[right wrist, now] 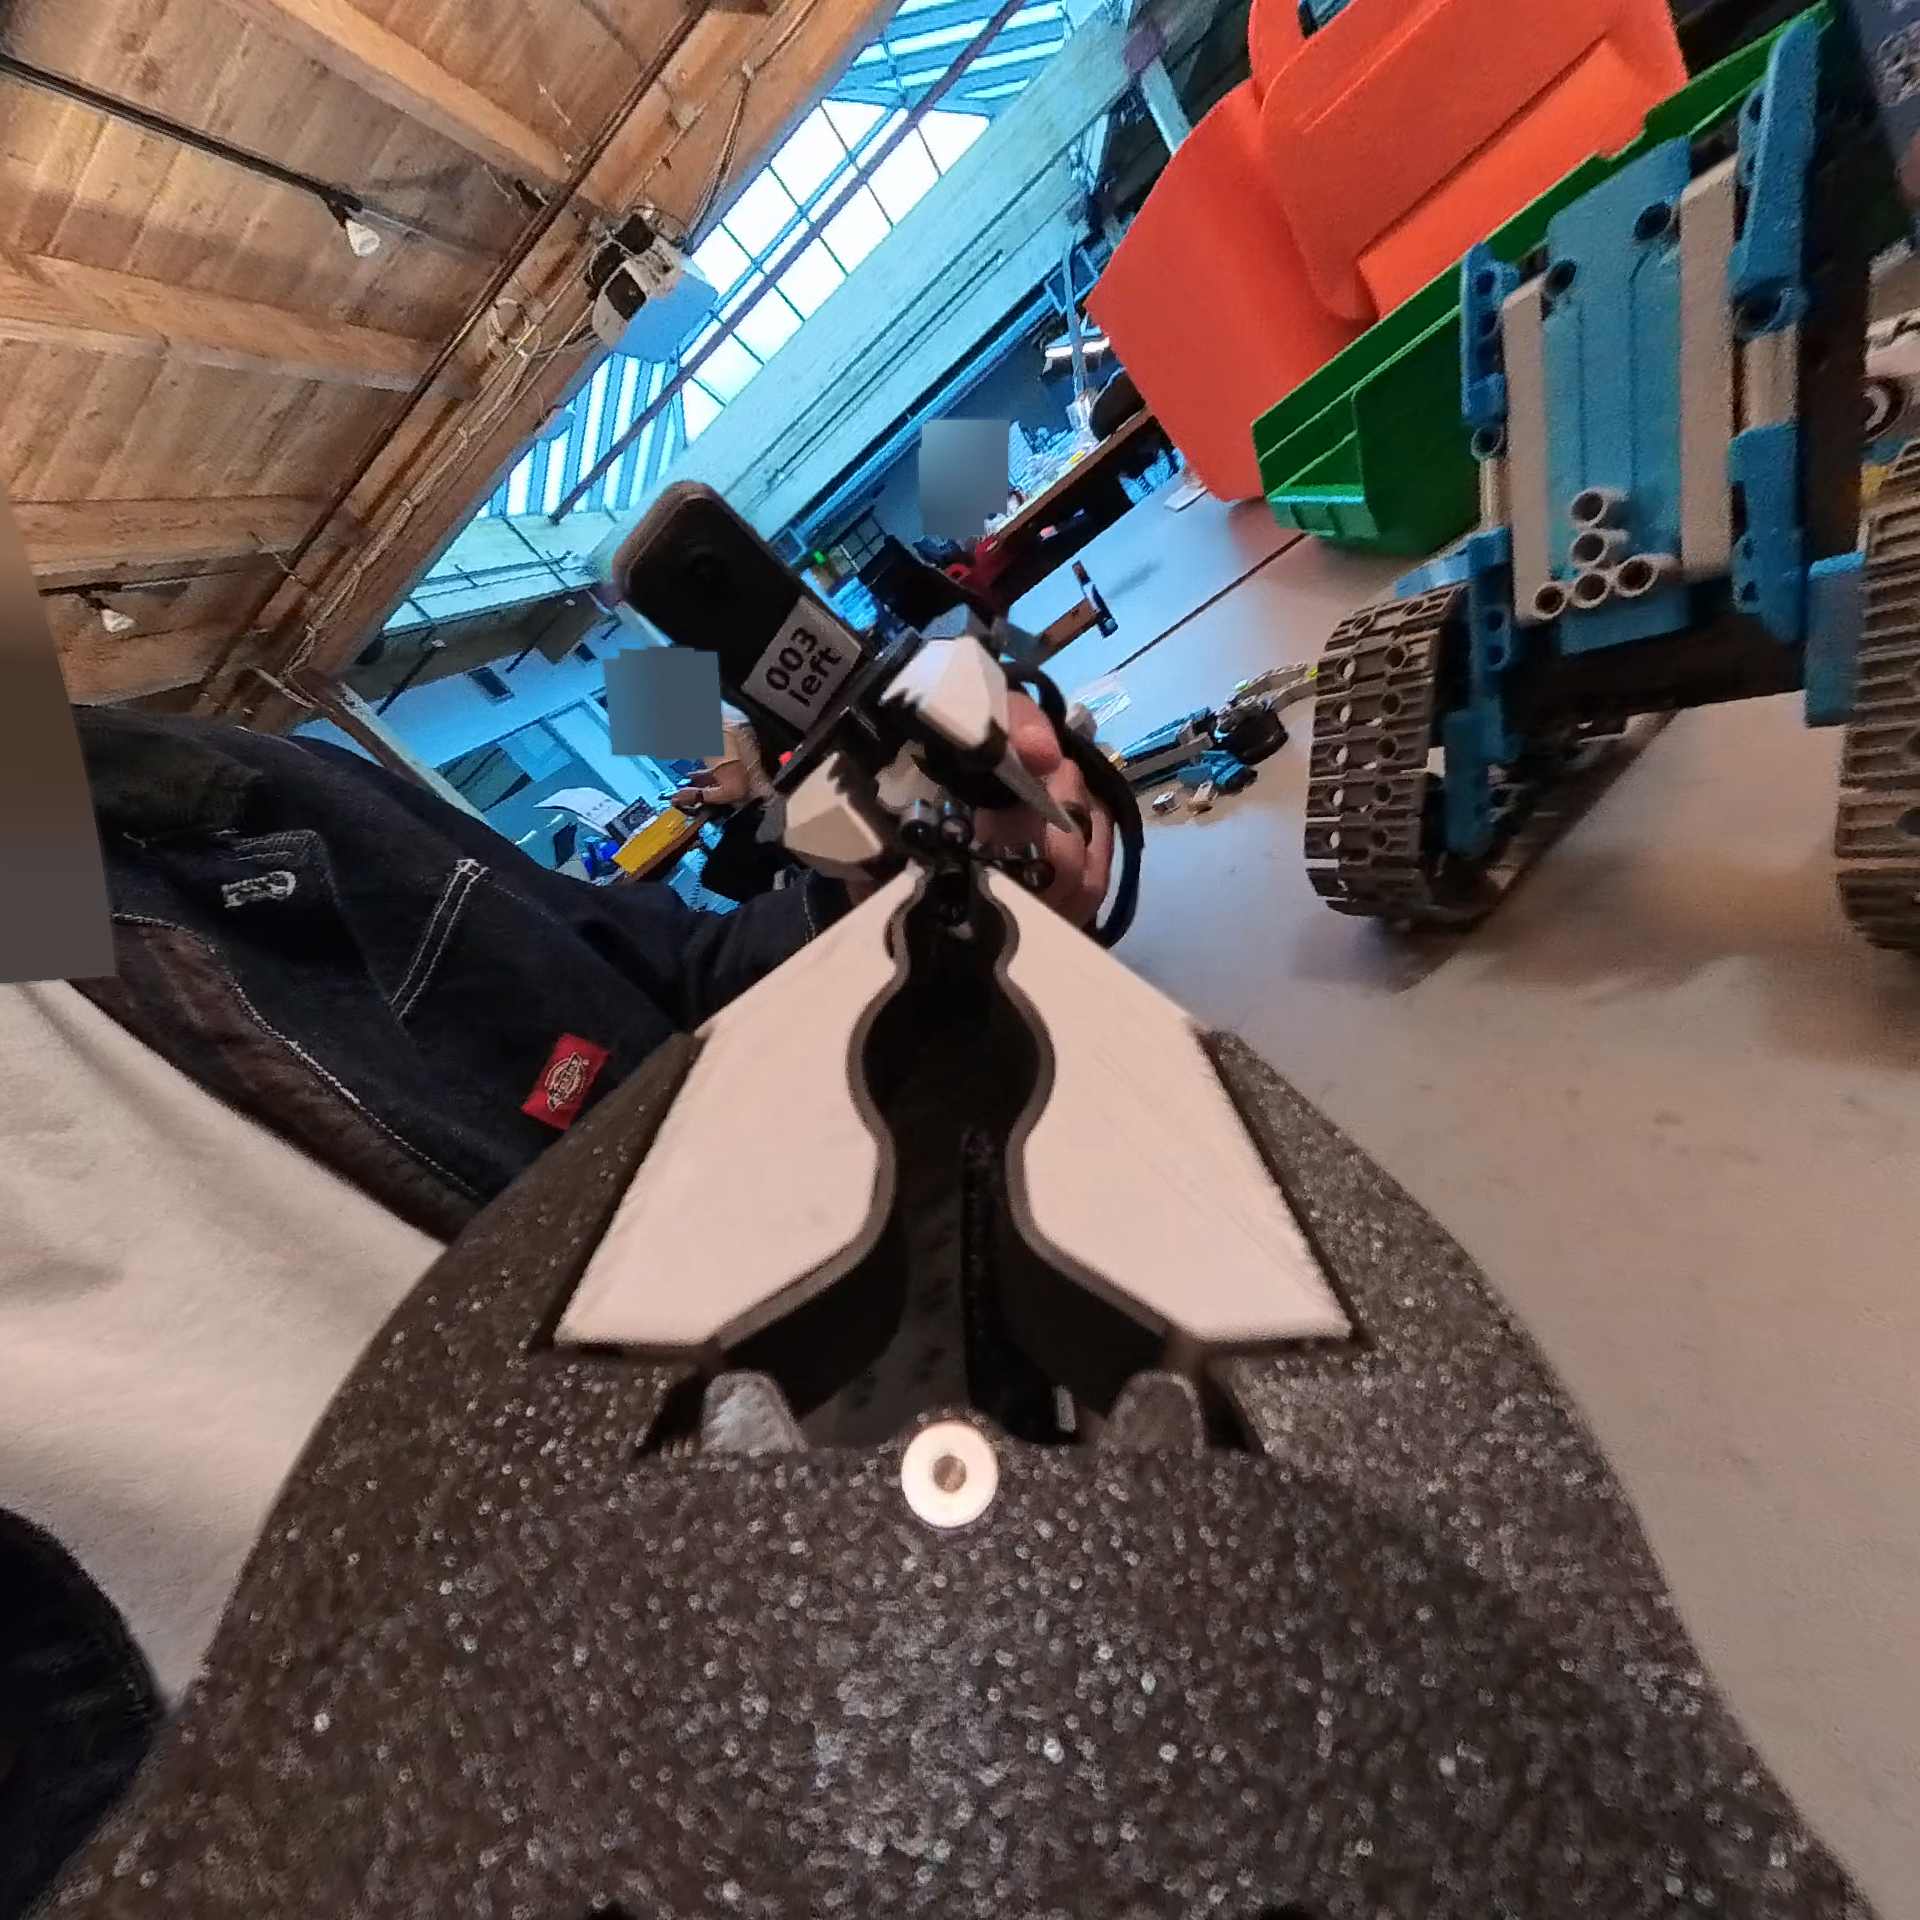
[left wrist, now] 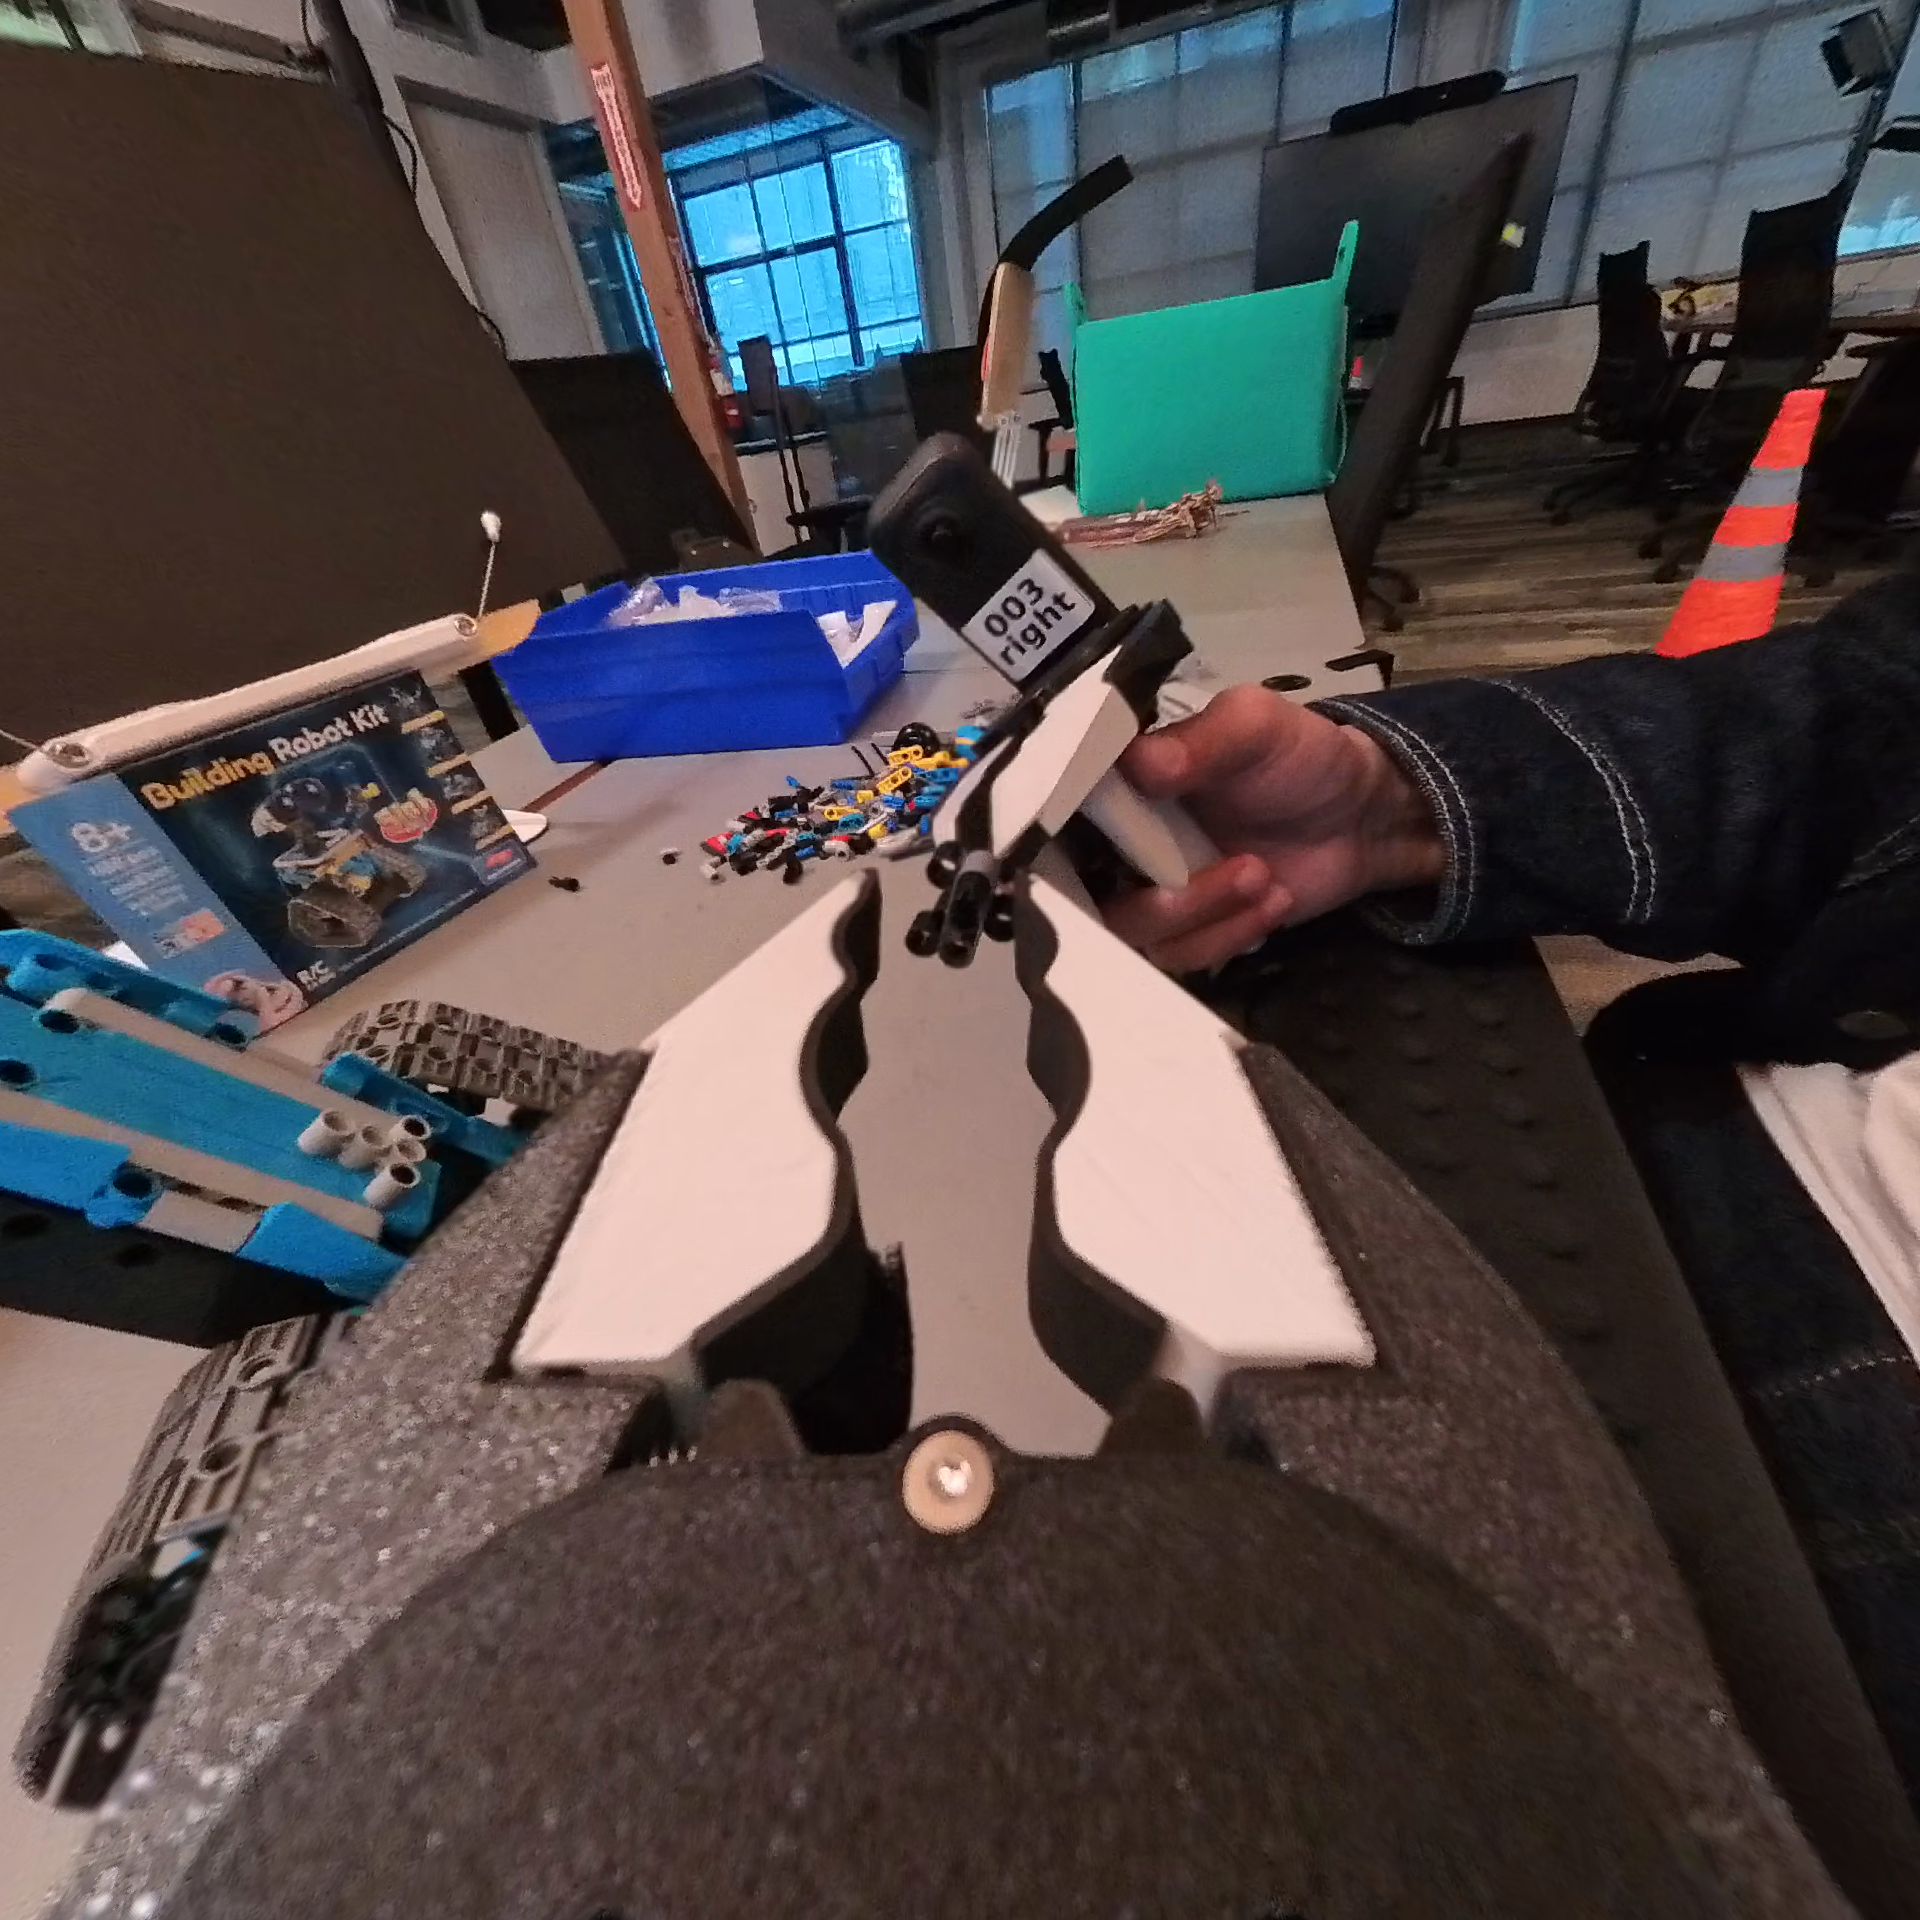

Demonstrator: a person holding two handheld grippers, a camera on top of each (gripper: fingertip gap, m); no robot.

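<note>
My right gripper (right wrist: 953, 888) is shut on a small black connector piece (right wrist: 940, 831) made of short tubes, held in the air above the grey table (left wrist: 623, 935). In the left wrist view the right gripper (left wrist: 971, 868) comes in from the right in a person's hand (left wrist: 1268, 810), with the piece (left wrist: 956, 920) hanging at its tips. My left gripper (left wrist: 951, 894) is open, its fingertips either side of the piece with a small gap. It also shows in the right wrist view (right wrist: 956, 821), facing the right gripper.
A blue and grey tracked robot model (left wrist: 208, 1122) stands at the left, also in the right wrist view (right wrist: 1621, 468). On the table lie a pile of small parts (left wrist: 831, 810), a blue bin (left wrist: 707, 665) and a kit box (left wrist: 291, 831). A green bin (right wrist: 1371, 457) stands farther off. Both grippers' tips are close together, under 4 cm apart.
</note>
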